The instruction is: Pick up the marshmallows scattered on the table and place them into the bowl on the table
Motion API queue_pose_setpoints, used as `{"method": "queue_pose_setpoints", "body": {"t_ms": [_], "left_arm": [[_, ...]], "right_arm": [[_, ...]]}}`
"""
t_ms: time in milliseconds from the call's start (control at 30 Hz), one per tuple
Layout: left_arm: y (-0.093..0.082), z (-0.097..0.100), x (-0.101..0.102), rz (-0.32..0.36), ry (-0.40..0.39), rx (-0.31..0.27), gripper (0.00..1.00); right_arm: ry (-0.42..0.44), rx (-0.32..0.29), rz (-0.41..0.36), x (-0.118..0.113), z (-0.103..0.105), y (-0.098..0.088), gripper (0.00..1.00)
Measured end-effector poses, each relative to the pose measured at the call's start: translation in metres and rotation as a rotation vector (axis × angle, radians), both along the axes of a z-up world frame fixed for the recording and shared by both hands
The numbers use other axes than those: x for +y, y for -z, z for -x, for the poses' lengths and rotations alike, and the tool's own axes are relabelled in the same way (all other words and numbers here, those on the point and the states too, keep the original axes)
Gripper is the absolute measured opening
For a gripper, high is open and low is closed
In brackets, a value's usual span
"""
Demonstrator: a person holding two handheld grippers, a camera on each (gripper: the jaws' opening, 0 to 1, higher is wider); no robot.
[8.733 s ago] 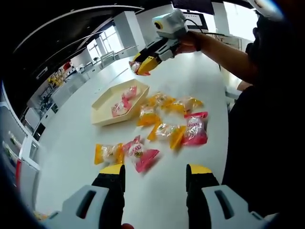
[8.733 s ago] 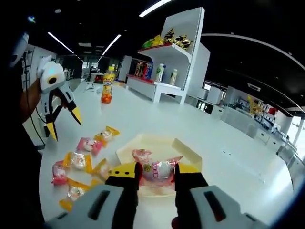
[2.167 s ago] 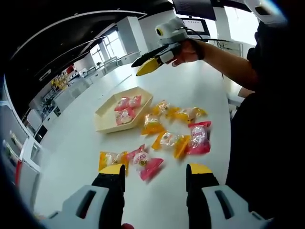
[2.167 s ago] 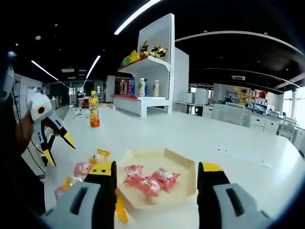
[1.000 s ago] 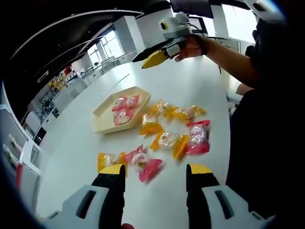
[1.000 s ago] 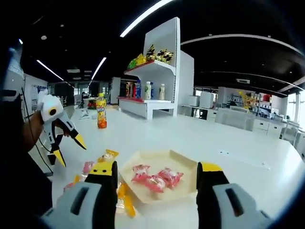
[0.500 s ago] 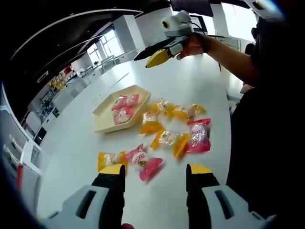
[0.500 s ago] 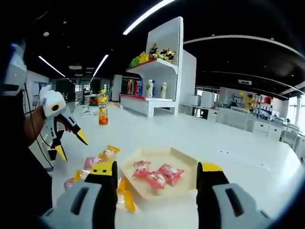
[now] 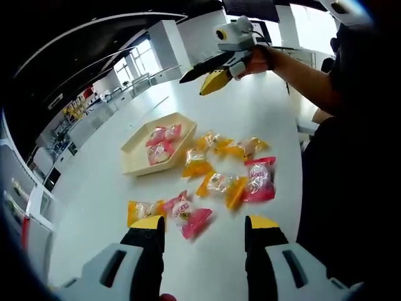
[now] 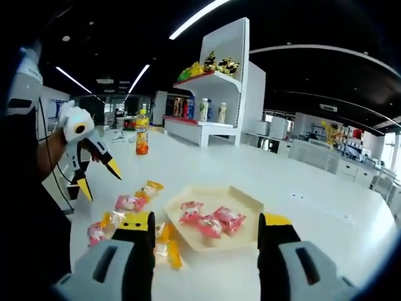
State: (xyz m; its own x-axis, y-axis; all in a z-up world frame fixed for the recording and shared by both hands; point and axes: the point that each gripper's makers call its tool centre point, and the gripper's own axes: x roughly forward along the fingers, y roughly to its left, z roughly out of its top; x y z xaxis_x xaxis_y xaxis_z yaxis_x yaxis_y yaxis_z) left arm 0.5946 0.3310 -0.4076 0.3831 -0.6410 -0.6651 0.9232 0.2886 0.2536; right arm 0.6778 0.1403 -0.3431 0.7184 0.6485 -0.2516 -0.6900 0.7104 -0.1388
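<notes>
My left gripper (image 9: pixel 203 226) is open over the white table (image 9: pixel 257 110), with nothing between its jaws. Just beyond it lie several wrapped marshmallow packets: a pink one (image 9: pixel 186 214), a yellow one (image 9: pixel 140 210), more yellow ones (image 9: pixel 220 185) and another pink one (image 9: pixel 257 178). The beige hexagonal bowl (image 9: pixel 134 165) holds three pink packets (image 9: pixel 160 144). My right gripper (image 10: pixel 207 226) is open above the bowl (image 10: pixel 243 195), a little back from it, and appears high over the table (image 9: pixel 191 88). The left gripper (image 10: pixel 100 180) hangs open at the left.
An orange drink bottle (image 10: pixel 142 139) stands further back on the table. A white shelf unit (image 10: pixel 216 113) with bottles and snacks is behind it. The person's arm (image 9: pixel 301 69) and dark body run along the table's edge.
The pink packet my right gripper held has been let go into the bowl; that gripper is open now and has drawn back. My left gripper has stayed in place, open.
</notes>
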Motion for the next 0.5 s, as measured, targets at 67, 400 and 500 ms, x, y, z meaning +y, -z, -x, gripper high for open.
{"method": "queue_pose_setpoints", "body": {"t_ms": [67, 400, 500], "left_arm": [[-0.001, 0.001, -0.001, 0.005, 0.002, 0.002, 0.5], [-0.001, 0.002, -0.002, 0.006, 0.008, 0.001, 0.5], [0.001, 0.004, -0.003, 0.002, 0.015, 0.007, 0.5]], "right_arm": [[-0.01, 0.008, 0.006, 0.001, 0.002, 0.002, 0.64], [-0.053, 0.042, 0.054, 0.003, 0.014, 0.016, 0.64], [-0.064, 0.053, 0.06, 0.003, 0.017, 0.019, 0.64]]}}
